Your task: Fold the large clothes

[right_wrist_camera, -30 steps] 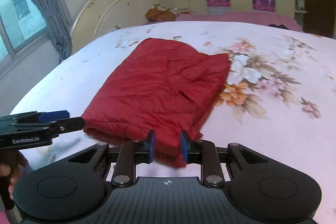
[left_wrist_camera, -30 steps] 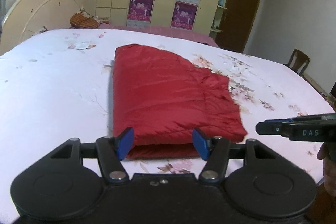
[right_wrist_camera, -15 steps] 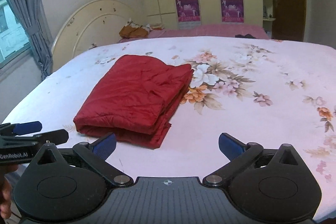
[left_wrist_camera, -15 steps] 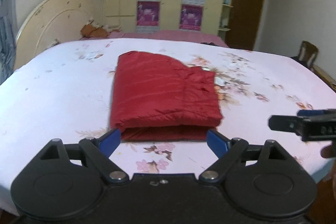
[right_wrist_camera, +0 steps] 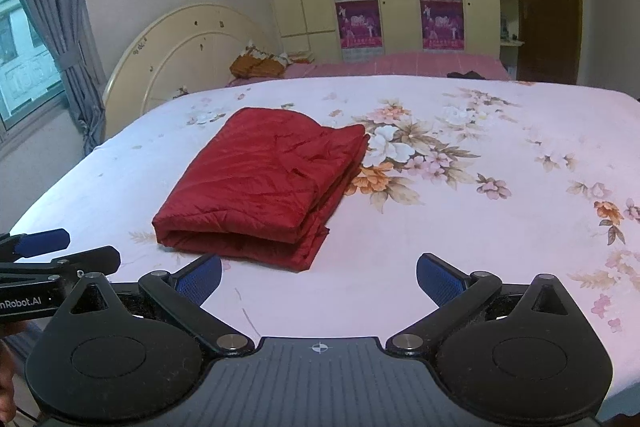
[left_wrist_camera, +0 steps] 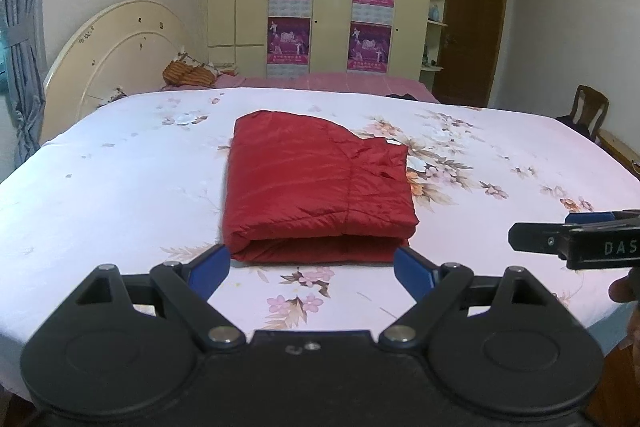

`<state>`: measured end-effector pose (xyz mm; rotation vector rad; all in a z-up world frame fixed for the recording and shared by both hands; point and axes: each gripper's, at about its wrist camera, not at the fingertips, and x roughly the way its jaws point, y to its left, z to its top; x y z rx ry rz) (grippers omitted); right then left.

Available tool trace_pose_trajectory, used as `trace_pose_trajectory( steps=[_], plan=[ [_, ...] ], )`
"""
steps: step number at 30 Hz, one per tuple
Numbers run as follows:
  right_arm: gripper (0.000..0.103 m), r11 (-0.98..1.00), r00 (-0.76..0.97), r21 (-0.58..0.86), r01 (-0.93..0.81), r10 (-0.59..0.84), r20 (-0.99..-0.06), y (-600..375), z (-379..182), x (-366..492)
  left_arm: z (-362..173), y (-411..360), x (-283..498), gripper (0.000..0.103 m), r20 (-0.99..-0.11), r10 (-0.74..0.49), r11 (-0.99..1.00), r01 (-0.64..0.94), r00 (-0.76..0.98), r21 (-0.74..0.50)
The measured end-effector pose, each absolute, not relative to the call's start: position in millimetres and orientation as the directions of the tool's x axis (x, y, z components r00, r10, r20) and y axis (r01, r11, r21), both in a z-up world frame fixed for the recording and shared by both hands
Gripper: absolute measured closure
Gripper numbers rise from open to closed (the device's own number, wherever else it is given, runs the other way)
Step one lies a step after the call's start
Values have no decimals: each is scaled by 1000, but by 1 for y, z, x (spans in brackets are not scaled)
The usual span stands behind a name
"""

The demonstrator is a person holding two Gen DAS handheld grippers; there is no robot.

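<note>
A red padded garment (left_wrist_camera: 316,187) lies folded into a neat rectangle on the floral bedsheet (left_wrist_camera: 120,195); it also shows in the right wrist view (right_wrist_camera: 268,187). My left gripper (left_wrist_camera: 312,271) is open and empty, just short of the garment's near folded edge. My right gripper (right_wrist_camera: 320,279) is open and empty, a little back from the garment's near right corner. Each gripper shows at the edge of the other's view: the right one (left_wrist_camera: 576,243) and the left one (right_wrist_camera: 48,259).
A cream headboard (left_wrist_camera: 116,55) stands at the left, with a curtain (right_wrist_camera: 60,27) and window beyond. Wardrobes with purple posters (left_wrist_camera: 332,11) line the far wall. A brown door (left_wrist_camera: 468,27) and a wooden chair (left_wrist_camera: 588,107) are at the right.
Both grippers let go of the garment's near edge, opened wide and drew back towards the bed's near edge. The garment stays folded on the sheet.
</note>
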<state>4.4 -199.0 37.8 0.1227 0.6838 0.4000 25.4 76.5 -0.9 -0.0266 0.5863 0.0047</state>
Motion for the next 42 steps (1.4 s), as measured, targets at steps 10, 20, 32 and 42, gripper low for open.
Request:
trace_pose_trajectory(
  steps=[10, 20, 32, 42],
  plan=[
    [1, 917, 707, 230, -326, 398, -585, -199, 41, -3, 3, 77, 18, 78, -555, -32, 999, 25, 831, -21],
    [1, 917, 715, 221, -332, 398, -575, -195, 46, -7, 4, 69, 16, 0, -514, 34, 998, -7, 857, 54],
    [1, 925, 735, 198, -325, 379, -562, -194, 53, -9, 5, 80, 13, 0, -512, 51, 999, -46, 857, 21],
    [1, 927, 742, 174, -332, 371, -559, -195, 54, -11, 10, 81, 11, 0, -485, 62, 998, -54, 872, 32]
  ],
)
